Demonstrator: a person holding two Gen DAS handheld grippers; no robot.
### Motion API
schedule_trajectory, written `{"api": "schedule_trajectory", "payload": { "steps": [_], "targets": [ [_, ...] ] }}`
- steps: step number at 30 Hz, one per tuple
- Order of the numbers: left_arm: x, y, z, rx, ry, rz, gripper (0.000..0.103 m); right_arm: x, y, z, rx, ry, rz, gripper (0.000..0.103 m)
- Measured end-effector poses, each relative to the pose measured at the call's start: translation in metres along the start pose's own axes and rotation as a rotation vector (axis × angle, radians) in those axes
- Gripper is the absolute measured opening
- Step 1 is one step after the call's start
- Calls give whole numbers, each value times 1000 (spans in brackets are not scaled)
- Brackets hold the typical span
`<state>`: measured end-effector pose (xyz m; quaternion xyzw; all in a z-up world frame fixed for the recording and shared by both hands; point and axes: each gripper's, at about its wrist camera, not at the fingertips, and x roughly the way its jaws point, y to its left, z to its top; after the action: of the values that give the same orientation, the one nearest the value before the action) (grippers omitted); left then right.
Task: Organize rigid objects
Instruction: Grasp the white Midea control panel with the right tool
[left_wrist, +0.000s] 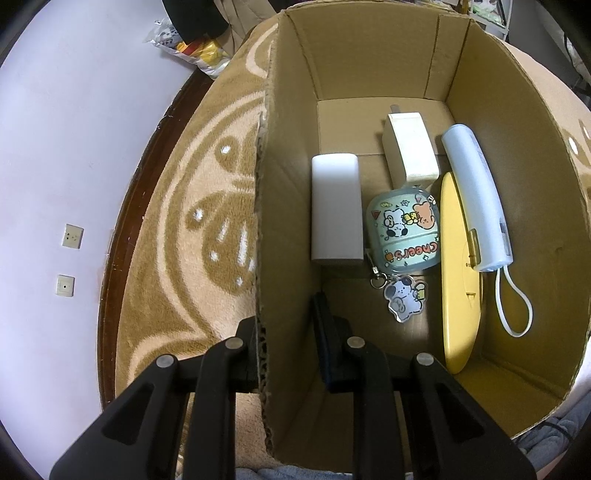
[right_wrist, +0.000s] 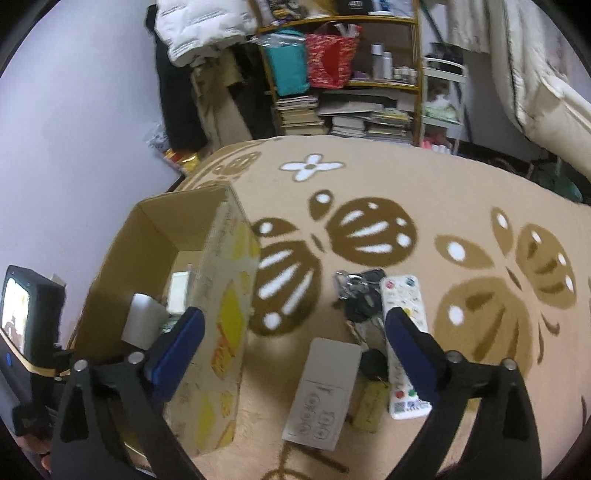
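The cardboard box (left_wrist: 284, 229) stands on the patterned blanket. Inside lie a white block (left_wrist: 335, 206), a cream charger (left_wrist: 408, 149), a cartoon earbud case (left_wrist: 404, 230) with a charm, a yellow oval plate (left_wrist: 460, 273) and a pale blue device (left_wrist: 476, 199) with a strap. My left gripper (left_wrist: 286, 325) is shut on the box's left wall, one finger inside, one outside. My right gripper (right_wrist: 291, 325) is open above a grey flat remote (right_wrist: 323, 393), a white remote (right_wrist: 404, 343) and a bunch of keys (right_wrist: 356, 295) right of the box (right_wrist: 221, 314).
A yellow key tag (right_wrist: 371, 404) lies between the two remotes. A shelf of books and bags (right_wrist: 343, 81) stands beyond the blanket. A snack bag (left_wrist: 195, 44) lies on the floor by the wall. The blanket's dark wooden edge (left_wrist: 125, 206) runs at the left.
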<state>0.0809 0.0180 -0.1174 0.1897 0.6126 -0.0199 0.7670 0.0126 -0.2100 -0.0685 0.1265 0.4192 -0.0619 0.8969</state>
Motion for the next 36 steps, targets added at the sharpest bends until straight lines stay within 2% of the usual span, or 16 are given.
{"api": "schedule_trajectory", "payload": {
  "steps": [7,14,18,23,28,31,36],
  "targets": [
    [0,0,-1,2,-2,-1,21,14,-12,-16,30,53,-45,103],
    [-1,-2,-1,9,-3,8,21,35,-23,-38,78,163,3,103],
    [-1,-3,-1,8,-1,6,21,40,-31,-44,115,180,-5,103],
    [-2,-2,-1,8,-1,6,21,53,-40,-50,166,247,14,103],
    [-2,-2,0,7,-1,3,21,53,-37,-51,142,238,-1,101],
    [-2,-1,0,6,0,2,21,51,-34,-50,125,230,-11,93],
    [-1,1,1,3,2,-2,21,49,-36,-48,142,224,-2,90]
  ]
}}
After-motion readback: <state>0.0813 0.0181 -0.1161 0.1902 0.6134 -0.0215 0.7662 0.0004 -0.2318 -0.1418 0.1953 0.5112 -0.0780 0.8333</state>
